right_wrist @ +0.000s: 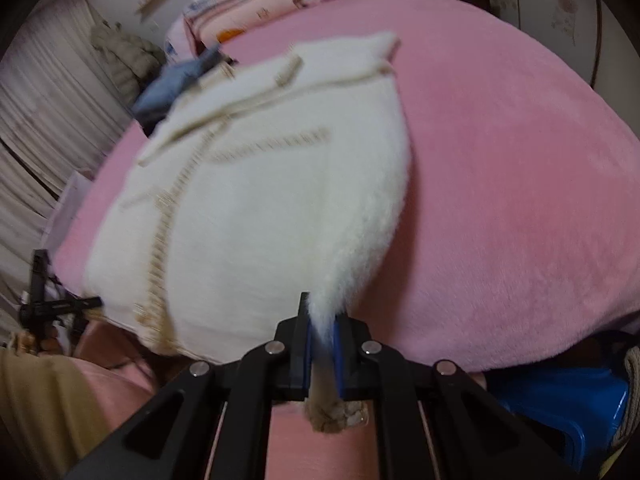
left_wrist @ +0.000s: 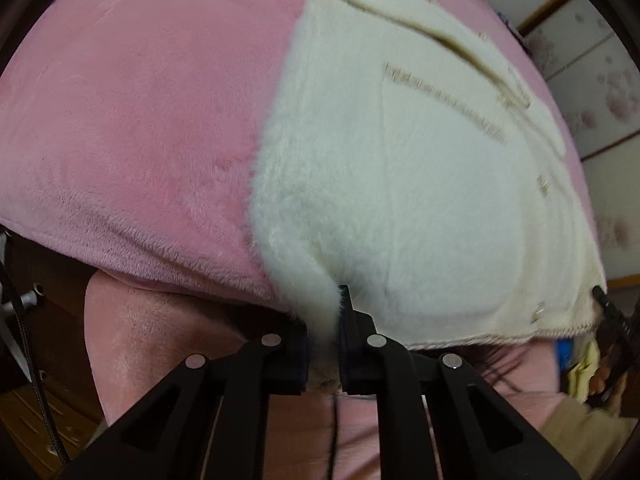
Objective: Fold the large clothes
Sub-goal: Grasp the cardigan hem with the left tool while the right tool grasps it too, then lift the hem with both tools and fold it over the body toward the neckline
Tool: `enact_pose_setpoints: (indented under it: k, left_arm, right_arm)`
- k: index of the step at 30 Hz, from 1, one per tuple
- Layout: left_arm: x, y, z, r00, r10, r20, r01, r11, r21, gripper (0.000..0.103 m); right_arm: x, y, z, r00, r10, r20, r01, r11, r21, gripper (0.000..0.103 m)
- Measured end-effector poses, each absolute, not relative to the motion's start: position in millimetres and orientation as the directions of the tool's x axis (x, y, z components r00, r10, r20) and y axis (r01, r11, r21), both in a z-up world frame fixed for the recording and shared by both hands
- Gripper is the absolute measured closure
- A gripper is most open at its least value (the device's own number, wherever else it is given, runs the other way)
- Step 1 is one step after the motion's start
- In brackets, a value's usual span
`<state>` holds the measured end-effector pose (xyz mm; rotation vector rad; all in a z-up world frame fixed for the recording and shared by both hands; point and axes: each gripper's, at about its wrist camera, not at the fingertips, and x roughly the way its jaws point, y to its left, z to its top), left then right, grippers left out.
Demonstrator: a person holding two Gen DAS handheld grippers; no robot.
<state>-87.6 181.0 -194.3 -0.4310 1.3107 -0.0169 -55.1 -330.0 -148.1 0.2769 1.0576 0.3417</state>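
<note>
A fluffy cream-white garment (left_wrist: 400, 168) with beige braided trim lies spread on a pink bed. In the left wrist view my left gripper (left_wrist: 324, 320) is shut on the garment's near left corner, white fur pinched between the black pads. The right wrist view shows the same garment (right_wrist: 256, 200), slightly blurred. There my right gripper (right_wrist: 322, 332) is shut on its near right corner, and a beige trimmed hem hangs out below the blue-edged pads. The other gripper (right_wrist: 60, 304) shows at the garment's far corner.
The pink plush blanket (left_wrist: 140, 120) covers the bed (right_wrist: 500, 200) and drops over the near edge. Folded bedding (right_wrist: 240, 4) and blue clothing (right_wrist: 176, 80) lie at the far end. A blue plastic stool (right_wrist: 568, 404) stands at lower right. Curtains hang on the left.
</note>
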Motion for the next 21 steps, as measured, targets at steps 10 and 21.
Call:
enact_pose_setpoints:
  k: [10,21]
  left_arm:
    - [-46,214,-94,0.496,-0.366,-0.787,-0.286,0.787,-0.547,0.095]
    - [-57,212,-110,0.293,-0.325,-0.899,-0.288,0.867,-0.407,0.094]
  right_arm:
    - [12,-323,-47,0.617,0.518,-0.592,-0.215,0.835,0.507,0.096]
    - [43,-304,-42,0.586,0.512,-0.628,-0.241,0.850,0.468,0.096]
